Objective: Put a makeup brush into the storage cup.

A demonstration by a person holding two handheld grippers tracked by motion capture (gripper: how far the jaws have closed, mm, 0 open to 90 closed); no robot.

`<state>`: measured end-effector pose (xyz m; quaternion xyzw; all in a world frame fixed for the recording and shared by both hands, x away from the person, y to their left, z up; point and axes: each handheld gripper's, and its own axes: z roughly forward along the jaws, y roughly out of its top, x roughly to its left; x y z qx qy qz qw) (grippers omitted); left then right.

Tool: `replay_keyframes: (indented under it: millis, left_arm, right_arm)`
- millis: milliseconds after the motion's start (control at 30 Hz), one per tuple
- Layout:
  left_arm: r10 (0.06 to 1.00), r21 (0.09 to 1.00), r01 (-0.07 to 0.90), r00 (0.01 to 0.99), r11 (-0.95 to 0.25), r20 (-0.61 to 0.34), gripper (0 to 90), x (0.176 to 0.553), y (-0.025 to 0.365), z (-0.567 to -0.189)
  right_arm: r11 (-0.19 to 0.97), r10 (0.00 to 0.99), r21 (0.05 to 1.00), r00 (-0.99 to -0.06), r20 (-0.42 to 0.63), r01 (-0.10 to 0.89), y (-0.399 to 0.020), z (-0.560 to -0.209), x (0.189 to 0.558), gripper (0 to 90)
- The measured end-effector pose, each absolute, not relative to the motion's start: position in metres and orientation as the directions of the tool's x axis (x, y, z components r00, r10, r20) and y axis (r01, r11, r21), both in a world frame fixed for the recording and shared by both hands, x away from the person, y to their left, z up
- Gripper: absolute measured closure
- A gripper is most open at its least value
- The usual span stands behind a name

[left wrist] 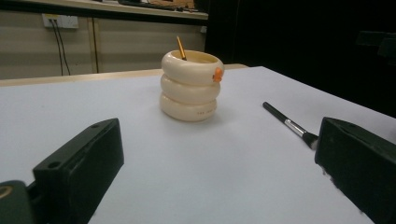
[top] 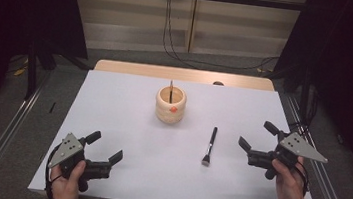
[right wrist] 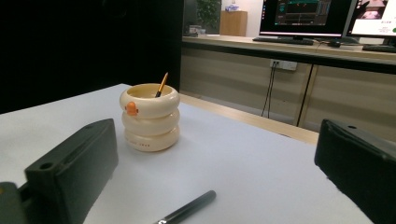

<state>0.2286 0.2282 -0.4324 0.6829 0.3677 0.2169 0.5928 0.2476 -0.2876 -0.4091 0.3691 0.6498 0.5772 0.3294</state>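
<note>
While one pencil [top: 170, 91] already stands in the holder [top: 170, 105] at centre frame, you have yet to pick up the brush [top: 209, 146] lying lower right of it, your right gripper [top: 256, 141] and left gripper [top: 104, 148] both wide and empty.

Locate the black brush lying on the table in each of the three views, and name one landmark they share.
High view: the black brush lies right of centre, between the holder and the right gripper, bristles toward the person.
Left gripper view: at right, its bristle end next to the right-hand jaw.
Right gripper view: bottom centre, just the handle end.
Shared landmark: the cream ringed holder with a pencil in it.
</note>
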Motion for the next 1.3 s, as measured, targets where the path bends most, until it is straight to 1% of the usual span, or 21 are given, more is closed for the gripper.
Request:
replay_keyframes:
  millis: [133, 167, 433, 500, 700, 1000, 1167, 1300]
  left_arm:
    - [0.762, 0.971, 0.239, 0.632, -0.022, -0.138, 1.3, 0.230, 0.233, -0.433]
    - [0.758, 0.969, 0.246, 0.634, -0.009, -0.154, 1.3, 0.231, 0.233, -0.433]
    - [0.761, 0.972, 0.236, 0.634, -0.020, -0.138, 1.2, 0.231, 0.233, -0.432]
    - [0.762, 0.972, 0.235, 0.634, -0.027, -0.132, 1.2, 0.230, 0.233, -0.432]
    - [0.757, 0.972, 0.236, 0.638, -0.015, -0.143, 1.2, 0.231, 0.232, -0.432]
    - [0.756, 0.972, 0.235, 0.640, -0.027, -0.134, 1.2, 0.231, 0.232, -0.433]
    - [0.754, 0.972, 0.235, 0.643, -0.025, -0.136, 1.2, 0.231, 0.232, -0.433]
    - [0.754, 0.972, 0.233, 0.644, -0.028, -0.132, 1.2, 0.231, 0.233, -0.433]
  right_arm:
    - [0.068, 0.847, 0.994, -0.532, -0.009, 0.091, -0.279, -0.406, 0.259, 0.0]
    - [0.068, 0.842, 0.994, -0.540, -0.009, 0.089, -0.277, -0.406, 0.261, 0.0]
    - [0.081, 0.824, 0.994, -0.565, -0.028, 0.068, -0.262, -0.399, 0.282, 0.0]
    - [0.076, 0.826, 0.996, -0.563, -0.032, 0.055, -0.259, -0.397, 0.286, 0.0]
    - [0.087, 0.828, 0.994, -0.560, -0.037, 0.062, -0.254, -0.389, 0.300, 0.0]
    - [0.152, 0.831, 0.986, -0.549, -0.087, 0.075, -0.248, -0.382, 0.320, 1.3]
    - [0.152, 0.841, 0.984, -0.535, -0.077, 0.097, -0.243, -0.380, 0.333, 4.9]
    - [0.144, 0.848, 0.983, -0.527, -0.064, 0.113, -0.240, -0.380, 0.343, 5.9]
